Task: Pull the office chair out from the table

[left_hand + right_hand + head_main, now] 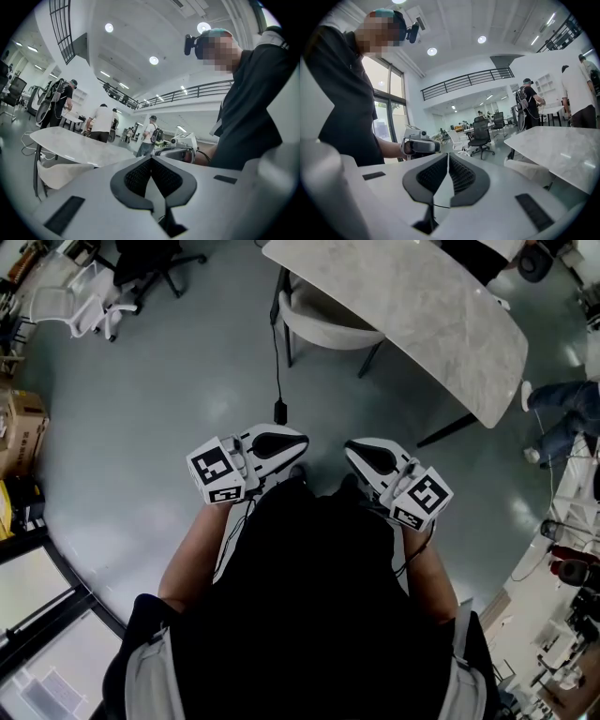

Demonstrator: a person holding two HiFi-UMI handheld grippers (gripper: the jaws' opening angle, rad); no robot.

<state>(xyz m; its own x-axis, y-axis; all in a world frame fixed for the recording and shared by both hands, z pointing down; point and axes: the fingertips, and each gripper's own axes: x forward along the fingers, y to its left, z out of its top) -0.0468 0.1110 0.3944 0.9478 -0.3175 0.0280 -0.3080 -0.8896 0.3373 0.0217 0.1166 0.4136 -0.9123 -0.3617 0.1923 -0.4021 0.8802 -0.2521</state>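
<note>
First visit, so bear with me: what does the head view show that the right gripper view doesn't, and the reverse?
Only the head view: the floor cable, and the left gripper and right gripper seen from above. Only the right gripper view: ceiling lights, a balcony railing, and that gripper's shut fingers up close. Both: the marble table and the pale chair partly under it.

**Floor and table, head view**

A smooth grey floor [141,446] carries everything. At upper right stands a table [441,315], its pale marbled top on dark slanted legs. A pale chair [323,320] stands on the floor, partly under the table top. A black cable [277,352] runs beside that chair to a small black plug [279,412] on the floor. At upper left stand a white office chair [80,306] and a black office chair [155,263]. A cardboard box [21,432] sits at the left edge.
</note>
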